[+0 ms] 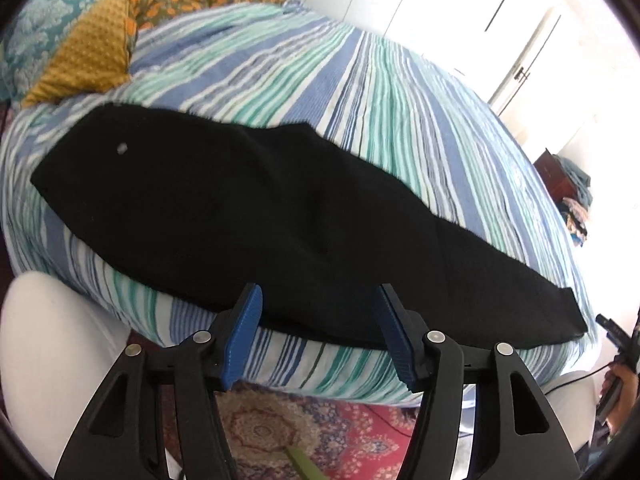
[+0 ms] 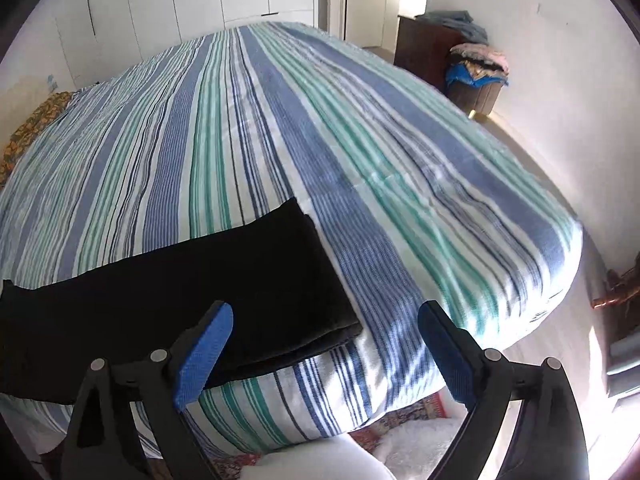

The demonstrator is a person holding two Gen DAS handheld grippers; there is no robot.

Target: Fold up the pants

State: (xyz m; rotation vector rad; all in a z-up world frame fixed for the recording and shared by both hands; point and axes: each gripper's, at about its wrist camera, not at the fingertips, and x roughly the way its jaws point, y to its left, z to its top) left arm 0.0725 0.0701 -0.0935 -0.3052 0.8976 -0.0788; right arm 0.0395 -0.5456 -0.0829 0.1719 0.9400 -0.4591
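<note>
So black pants (image 1: 248, 204) lie flat lengthwise along near edge of striped bed (image 1: 360, 80), left gripper (image 1: 318, 304) spread wide, empty, at 6 o'clock of them, right gripper (image 2: 324, 332) likewise agape by hem end (image 2: 280, 280) at 9 o'clock.

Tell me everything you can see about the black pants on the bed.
The black pants are a plain dark, soft-looking fabric, laid out flat and lengthwise along the near edge of the striped bedspread, apparently folded leg over leg. One small pale spot shows near the wider end. The narrow hem end lies by the bed's corner. Both the left hand-held gripper and right hand-held gripper are open, gripping nothing.
</note>
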